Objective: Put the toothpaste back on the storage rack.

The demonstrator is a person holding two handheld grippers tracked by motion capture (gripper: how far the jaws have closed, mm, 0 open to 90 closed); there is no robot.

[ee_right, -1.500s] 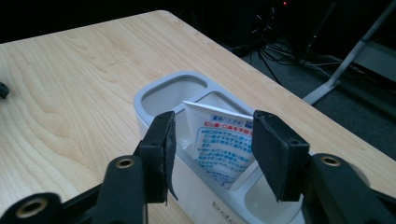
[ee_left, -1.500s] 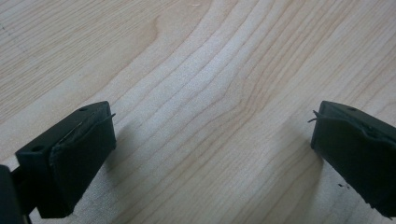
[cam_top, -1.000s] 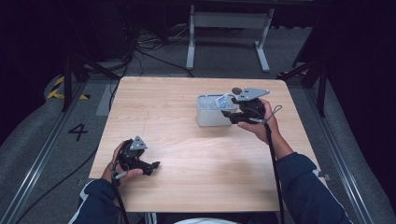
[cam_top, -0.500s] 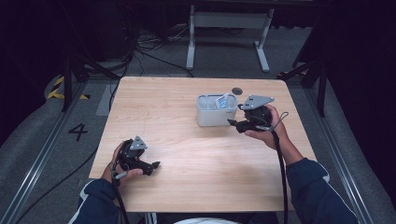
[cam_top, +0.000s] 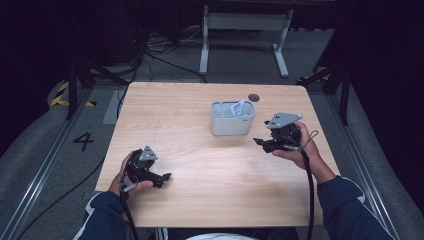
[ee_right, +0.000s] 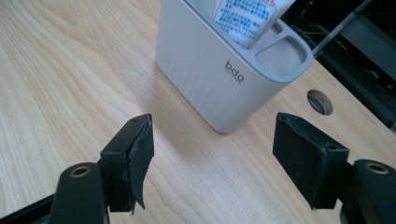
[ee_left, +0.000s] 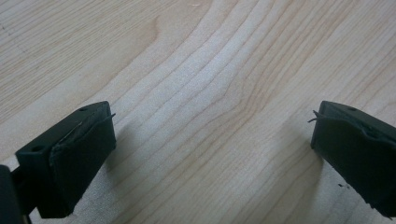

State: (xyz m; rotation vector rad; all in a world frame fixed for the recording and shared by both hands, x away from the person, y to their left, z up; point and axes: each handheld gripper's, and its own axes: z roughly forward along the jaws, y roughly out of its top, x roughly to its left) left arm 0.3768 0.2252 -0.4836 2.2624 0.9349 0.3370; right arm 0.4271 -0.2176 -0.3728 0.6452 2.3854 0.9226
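Dark floor with cables and a metal stand [cam_top: 243, 30] lies behind one wooden table [cam_top: 200, 200]. On the table stands one pale grey holder [cam_top: 232, 120], a little toward 1 o'clock from the table's middle. It has open slots on top, so it looks made to keep things standing up. One tube with blue print [cam_top: 238, 108] pokes out of it, leaning a bit; in the right gripper view its printed end [ee_right: 250, 18] sticks up from a slot, and the holder [ee_right: 219, 84] bears small letters on its side. One round hole [cam_top: 254, 97] is cut in the table just past the holder, toward 12 o'clock. There are two grippers, one in each hand. The right gripper [cam_top: 267, 143] sits at 3 o'clock, near the holder but apart from it, with its jaws spread wide and nothing between them [ee_right: 212, 158]; they point at the holder, perhaps so the person can watch it or reach for it. The left gripper [cam_top: 162, 178] rests low at 7 o'clock, well apart from the holder, jaws also wide over bare wood [ee_left: 212, 154]. What else is in the holder is hard to tell from here.
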